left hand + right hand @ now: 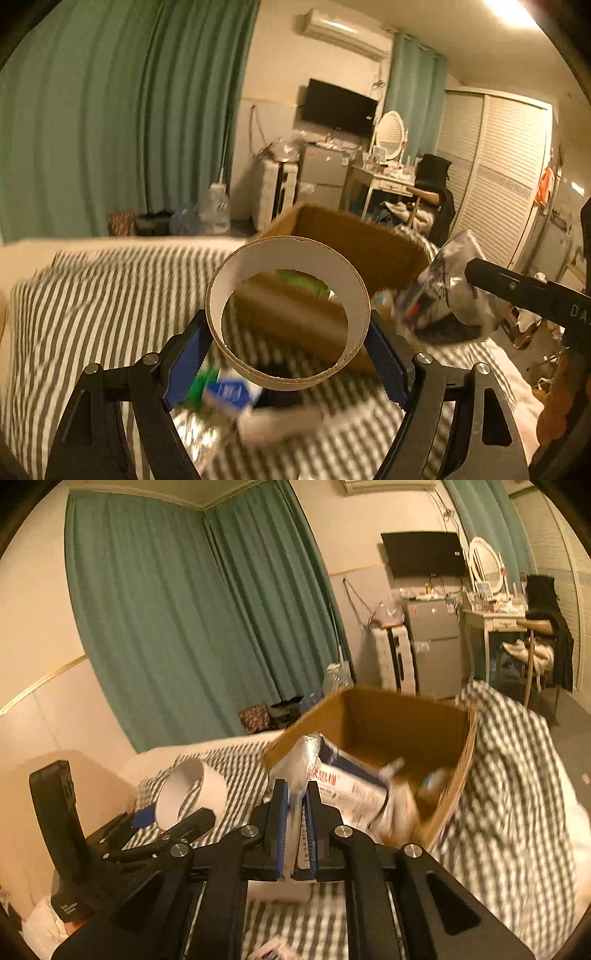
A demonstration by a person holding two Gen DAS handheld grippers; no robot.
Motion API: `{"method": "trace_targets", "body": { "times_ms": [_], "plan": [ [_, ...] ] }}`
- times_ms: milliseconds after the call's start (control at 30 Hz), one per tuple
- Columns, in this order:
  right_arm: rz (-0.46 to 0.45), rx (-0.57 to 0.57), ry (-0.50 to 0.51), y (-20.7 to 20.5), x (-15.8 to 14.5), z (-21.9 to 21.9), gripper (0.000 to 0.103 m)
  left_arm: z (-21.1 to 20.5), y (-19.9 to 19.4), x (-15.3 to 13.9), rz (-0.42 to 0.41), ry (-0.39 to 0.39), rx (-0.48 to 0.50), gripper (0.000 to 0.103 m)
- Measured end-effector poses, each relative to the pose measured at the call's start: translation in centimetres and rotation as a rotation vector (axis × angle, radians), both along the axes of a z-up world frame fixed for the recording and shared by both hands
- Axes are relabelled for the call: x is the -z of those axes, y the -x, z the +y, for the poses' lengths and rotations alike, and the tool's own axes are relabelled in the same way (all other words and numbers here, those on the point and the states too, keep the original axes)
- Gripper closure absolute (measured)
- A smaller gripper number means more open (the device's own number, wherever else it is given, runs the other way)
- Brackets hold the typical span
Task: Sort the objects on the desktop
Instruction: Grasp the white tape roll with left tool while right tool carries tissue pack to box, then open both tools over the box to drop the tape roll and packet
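Note:
My left gripper (288,332) is shut on a wide cardboard ring (288,314), white inside and brown at the rim, its blue pads pressing on both sides. It hangs above the striped bed, in front of an open cardboard box (354,236). The right wrist view shows the same ring (195,790) at lower left, held by the other gripper. My right gripper (295,805) is shut on a crinkled silvery packet (347,782) with red and blue print, lifted near the box (402,716). In the left wrist view this packet (454,280) hangs at the right.
A grey-and-white striped blanket (110,295) covers the bed. Small items lie on it below the ring, among them a blue-and-white pack (231,393). Several items lie inside the box. Green curtains (177,609), a small fridge (434,646) and a dressing table (495,616) stand beyond.

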State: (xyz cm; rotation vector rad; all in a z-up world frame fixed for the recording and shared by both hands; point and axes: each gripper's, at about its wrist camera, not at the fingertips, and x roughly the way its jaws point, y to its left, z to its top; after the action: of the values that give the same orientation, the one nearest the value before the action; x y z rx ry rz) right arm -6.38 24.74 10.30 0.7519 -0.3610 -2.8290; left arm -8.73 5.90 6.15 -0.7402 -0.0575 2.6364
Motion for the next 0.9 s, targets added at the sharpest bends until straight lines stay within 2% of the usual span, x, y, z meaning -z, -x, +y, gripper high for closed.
{"method": "trace_targets", "body": {
  "times_ms": [167, 200, 267, 500, 533, 600, 667, 800, 900],
  "plan": [
    [0.013, 0.041, -0.006, 4.3, -0.3, 2.2, 0.094, 4.3, 5.4, -1.5, 0.029, 0.020, 0.048, 0.020],
    [0.003, 0.062, 0.021, 5.7, 0.1, 3.3, 0.094, 5.0, 6.3, -1.5, 0.027, 0.025, 0.050, 0.020],
    [-0.007, 0.086, 0.066, 8.0, 0.9, 4.5, 0.094, 6.7, 8.7, -1.1, 0.013, 0.040, 0.057, 0.020],
    [-0.101, 0.190, 0.076, 14.1, 4.8, 8.3, 0.092, 11.3, 15.0, 1.6, -0.026, 0.071, 0.085, 0.019],
    [-0.110, 0.205, 0.087, 14.3, 5.0, 8.8, 0.090, 11.7, 15.8, 2.1, -0.043, 0.066, 0.094, 0.017],
    [-0.114, 0.208, 0.105, 14.5, 4.8, 9.4, 0.076, 12.4, 16.8, 3.0, -0.081, 0.074, 0.083, 0.007],
    [-0.090, 0.225, 0.086, 13.7, 4.3, 9.7, 0.058, 12.5, 17.2, 3.7, -0.107, 0.076, 0.049, 0.004],
    [-0.047, 0.237, 0.066, 11.6, 3.4, 9.7, 0.054, 10.7, 16.5, 4.5, -0.163, 0.043, 0.001, 0.003],
    [-0.032, 0.227, 0.044, 9.3, 3.6, 9.2, 0.054, 7.7, 14.0, 3.7, -0.157, 0.023, -0.043, 0.002]
  ]
}}
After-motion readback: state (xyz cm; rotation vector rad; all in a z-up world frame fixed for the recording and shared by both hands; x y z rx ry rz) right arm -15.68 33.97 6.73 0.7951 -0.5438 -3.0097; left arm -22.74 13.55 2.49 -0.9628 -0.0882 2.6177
